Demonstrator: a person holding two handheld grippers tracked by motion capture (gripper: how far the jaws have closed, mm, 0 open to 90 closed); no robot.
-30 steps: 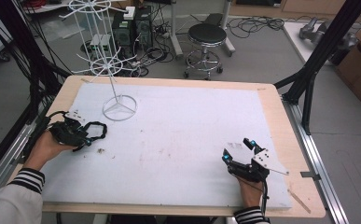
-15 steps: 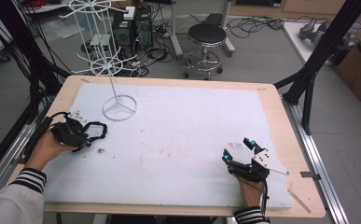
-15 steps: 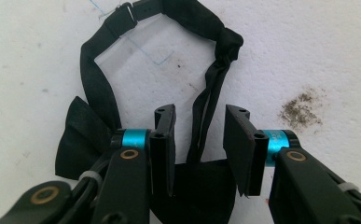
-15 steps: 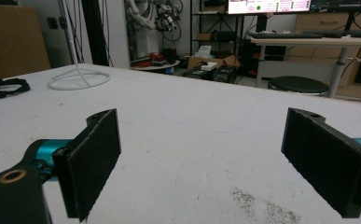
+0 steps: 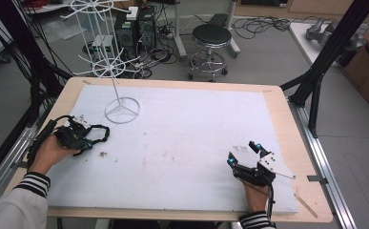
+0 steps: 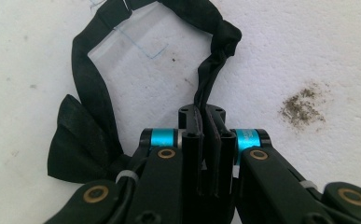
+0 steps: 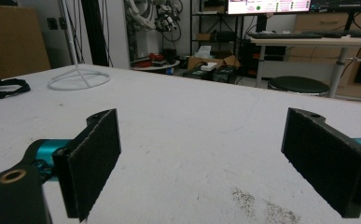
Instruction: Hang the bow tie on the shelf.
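Note:
A black fabric band (image 6: 82, 88) lies in a loop on the white table cover (image 5: 182, 133) at the left. My left gripper (image 6: 205, 116) has just been closing, and its jaws now pinch one strand of the band (image 5: 105, 134) between the pads. The left gripper (image 5: 89, 138) sits low on the cover, held by a hand in a striped cuff. My right gripper (image 5: 241, 152) rests near the front right edge. Its pads (image 7: 94, 158) stand wide open, nothing between them, and the right gripper (image 7: 215, 158) points across the table toward the band (image 7: 3, 87).
A white wire display stand (image 5: 120, 102) stands at the back left on a ring base (image 7: 78, 77), close behind the band. Dark crumbs (image 6: 301, 105) lie beside the left jaws. Behind the table are a stool (image 5: 211, 36), cables and black frame posts.
The left jaws have drawn together onto a strand of the black band. Both hands have stayed where they were.

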